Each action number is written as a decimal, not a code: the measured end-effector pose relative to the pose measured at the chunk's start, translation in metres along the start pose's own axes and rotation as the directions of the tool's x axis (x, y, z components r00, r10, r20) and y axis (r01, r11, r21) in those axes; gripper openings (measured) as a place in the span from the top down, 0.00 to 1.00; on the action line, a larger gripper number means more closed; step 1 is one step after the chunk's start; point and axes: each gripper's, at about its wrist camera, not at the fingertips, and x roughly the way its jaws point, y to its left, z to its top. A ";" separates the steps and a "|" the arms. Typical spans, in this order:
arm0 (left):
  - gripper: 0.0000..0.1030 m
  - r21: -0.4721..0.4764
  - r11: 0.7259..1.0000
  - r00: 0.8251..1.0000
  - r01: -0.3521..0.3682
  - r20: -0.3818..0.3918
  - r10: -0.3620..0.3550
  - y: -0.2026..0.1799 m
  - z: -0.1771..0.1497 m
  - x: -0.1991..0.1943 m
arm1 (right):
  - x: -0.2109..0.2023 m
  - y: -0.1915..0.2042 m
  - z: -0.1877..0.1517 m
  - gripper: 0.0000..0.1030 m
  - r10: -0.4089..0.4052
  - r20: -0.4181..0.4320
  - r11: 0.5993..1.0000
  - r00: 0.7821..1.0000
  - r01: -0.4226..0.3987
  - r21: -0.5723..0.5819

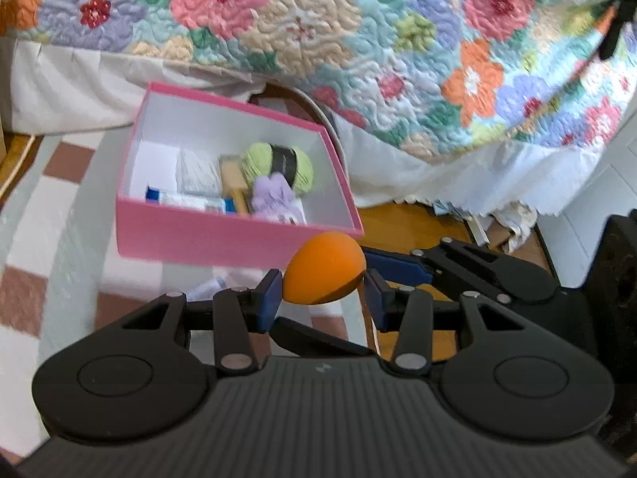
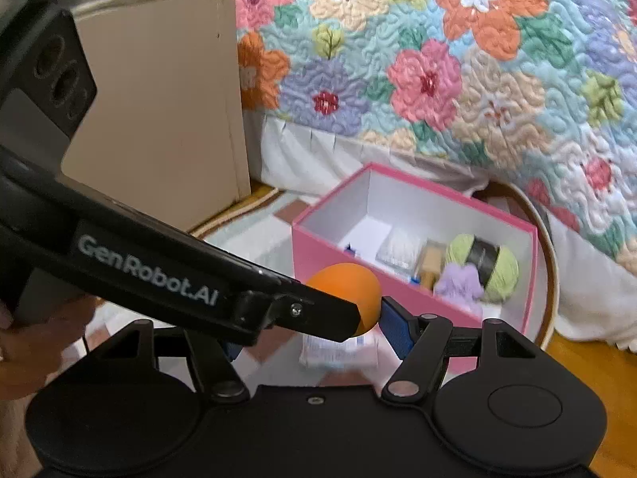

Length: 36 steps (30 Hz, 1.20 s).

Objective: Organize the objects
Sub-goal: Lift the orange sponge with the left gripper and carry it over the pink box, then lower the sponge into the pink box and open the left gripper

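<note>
Just in front of the pink storage box (image 1: pixel 239 239), your left gripper (image 1: pixel 324 286) grasps the orange egg-shaped sponge (image 1: pixel 324 275) beside your unclenched right gripper (image 2: pixel 314 326); carry it above the rim, then release.

Left gripper (image 1: pixel 323 296) is showing a matte black ribbed housing, two round disc mounts, silver pivot pins and blue finger pads (image 1: pixel 267 298). Right gripper (image 2: pixel 314 328) is showing the same black linkages, one blue pad (image 2: pixel 396 328) and a small screw at centre. White "GenRobot.AI" lettering is running along the left gripper's side.
</note>
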 end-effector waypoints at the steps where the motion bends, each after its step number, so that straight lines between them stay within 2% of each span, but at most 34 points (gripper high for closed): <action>1: 0.59 -0.006 1.000 1.000 0.000 0.002 0.000 0.002 0.008 0.001 | 0.001 -0.002 0.008 0.29 0.008 0.004 1.000 1.000 -0.008 -0.004; 5: 0.58 -0.025 1.000 1.000 -0.003 0.031 0.004 0.009 0.036 0.009 | 0.009 -0.006 0.034 0.29 -0.008 0.024 0.998 1.000 0.010 -0.059; 9: 0.58 0.006 0.998 0.995 -0.069 0.077 0.069 0.011 0.057 0.020 | 0.030 -0.024 0.056 0.29 0.001 0.020 0.998 1.000 0.000 -0.059; 11: 0.58 -0.006 0.996 0.994 -0.084 0.069 0.084 0.017 0.066 0.031 | 0.041 -0.036 0.063 0.29 0.027 0.018 0.999 0.999 -0.026 -0.039; 15: 0.58 -0.045 0.993 0.994 -0.105 0.032 0.106 0.035 0.080 0.063 | 0.068 -0.068 0.070 0.30 0.083 -0.004 0.995 0.997 -0.082 0.058; 19: 0.58 -0.121 0.986 0.994 -0.111 -0.024 0.108 0.061 0.081 0.102 | 0.106 -0.101 0.062 0.31 0.144 -0.054 0.969 0.988 -0.130 0.210; 22: 0.59 -0.207 0.974 0.996 -0.089 -0.027 0.085 0.080 0.073 0.120 | 0.128 -0.114 0.050 0.33 0.136 -0.074 0.956 0.988 -0.111 0.273; 28: 0.57 -0.178 0.971 0.987 -0.158 -0.045 0.152 0.086 0.065 0.144 | 0.155 -0.117 0.030 0.37 0.106 -0.105 0.949 0.989 -0.068 0.309; 31: 0.50 -0.157 0.967 0.979 -0.203 -0.043 0.198 0.087 0.065 0.148 | 0.161 -0.123 0.025 0.37 0.076 -0.124 0.947 0.989 -0.033 0.320; 33: 0.50 -0.159 0.957 0.969 -0.242 -0.083 0.231 0.087 0.066 0.148 | 0.163 -0.126 0.024 0.37 0.037 -0.133 0.951 0.990 0.006 0.309; 36: 0.49 -0.156 0.949 0.960 -0.274 -0.100 0.261 0.081 0.068 0.132 | 0.156 -0.121 0.024 0.36 -0.005 -0.189 0.951 0.982 0.063 0.303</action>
